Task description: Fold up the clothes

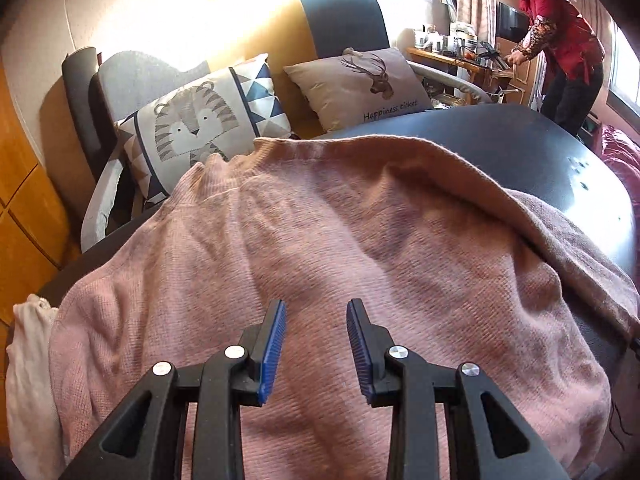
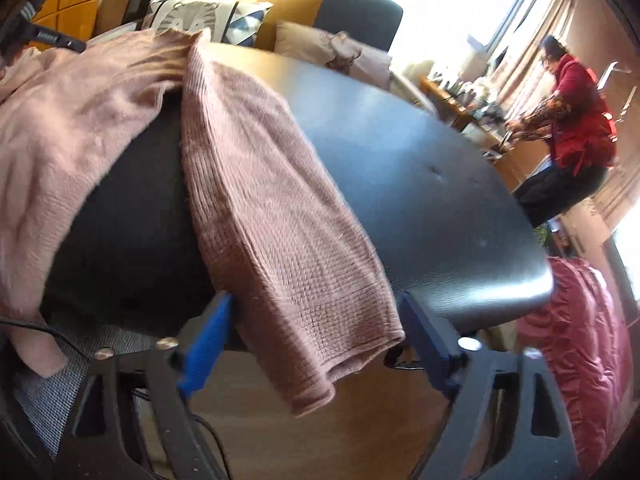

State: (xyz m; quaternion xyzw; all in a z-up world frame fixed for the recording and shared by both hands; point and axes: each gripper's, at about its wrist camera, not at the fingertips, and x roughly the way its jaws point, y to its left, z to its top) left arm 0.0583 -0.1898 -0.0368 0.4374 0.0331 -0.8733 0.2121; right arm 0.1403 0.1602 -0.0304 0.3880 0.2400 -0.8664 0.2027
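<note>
A: What fills the left wrist view?
B: A pink knitted sweater (image 1: 320,248) spread over a dark worktop (image 1: 540,152).
A: And the left gripper (image 1: 316,308)?
B: Over the sweater's near part, jaws apart with nothing between them, blue pads (image 1: 274,344) showing.
A: Beyond the sweater?
B: A tiger cushion (image 1: 200,120), a deer cushion (image 1: 356,84), and a person in red (image 1: 560,40) far right.

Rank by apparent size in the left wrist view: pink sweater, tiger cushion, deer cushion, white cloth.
1. pink sweater, nearest the camera.
2. tiger cushion.
3. deer cushion, farther back, so unsure against the tiger one.
4. white cloth, partly hidden.
</note>
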